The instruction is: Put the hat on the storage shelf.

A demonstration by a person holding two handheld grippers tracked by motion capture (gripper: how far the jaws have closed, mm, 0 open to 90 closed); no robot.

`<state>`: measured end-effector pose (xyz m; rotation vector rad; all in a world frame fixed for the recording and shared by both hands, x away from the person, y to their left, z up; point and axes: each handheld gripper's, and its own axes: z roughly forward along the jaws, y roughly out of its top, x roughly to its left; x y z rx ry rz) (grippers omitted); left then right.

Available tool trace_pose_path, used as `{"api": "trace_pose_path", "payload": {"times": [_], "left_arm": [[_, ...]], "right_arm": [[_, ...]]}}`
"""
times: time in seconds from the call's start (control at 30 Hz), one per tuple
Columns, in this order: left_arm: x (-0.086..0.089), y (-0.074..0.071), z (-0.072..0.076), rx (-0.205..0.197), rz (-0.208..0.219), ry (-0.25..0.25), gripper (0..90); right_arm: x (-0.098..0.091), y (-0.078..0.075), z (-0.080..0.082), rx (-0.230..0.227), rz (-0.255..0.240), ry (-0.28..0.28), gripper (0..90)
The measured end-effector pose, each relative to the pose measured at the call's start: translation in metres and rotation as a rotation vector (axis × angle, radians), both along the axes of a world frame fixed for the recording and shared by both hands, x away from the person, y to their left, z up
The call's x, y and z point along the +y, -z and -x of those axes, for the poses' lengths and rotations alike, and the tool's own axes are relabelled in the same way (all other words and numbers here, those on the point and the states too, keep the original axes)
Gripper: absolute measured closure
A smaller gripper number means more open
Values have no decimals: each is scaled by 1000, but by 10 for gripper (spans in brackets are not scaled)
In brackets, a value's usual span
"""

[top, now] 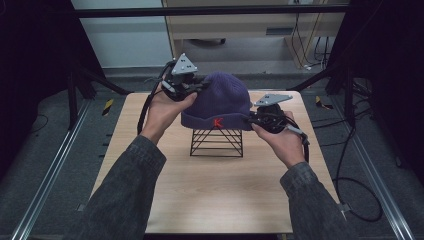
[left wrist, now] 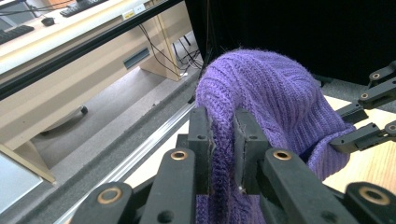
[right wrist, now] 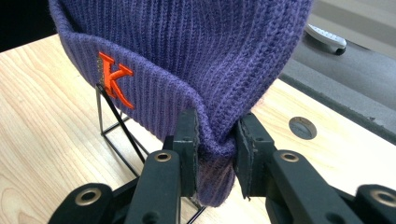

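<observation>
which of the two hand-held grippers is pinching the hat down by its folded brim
The right hand-held gripper: it pinches the purple hat's brim; the left hand-held gripper pinches higher.

The purple beanie covered the top of the black wire stand, its cuff ran past the bottom edge in the right gripper view, and pinched knit hid the left gripper's pad faces.
</observation>
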<state>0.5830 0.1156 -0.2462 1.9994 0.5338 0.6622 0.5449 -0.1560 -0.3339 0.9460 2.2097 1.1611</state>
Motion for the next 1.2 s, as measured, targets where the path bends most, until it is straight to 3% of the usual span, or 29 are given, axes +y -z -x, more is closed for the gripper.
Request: {"api": "trace_pose_path", "payload": {"times": [0.5, 1.2], "left_arm": [[-4, 8, 2, 10, -22, 9, 788], [2, 33, 6, 54, -43, 6, 788]], "right_arm": [[3, 12, 0, 26, 13, -9, 714], [7, 34, 3, 72, 29, -12, 709]]}}
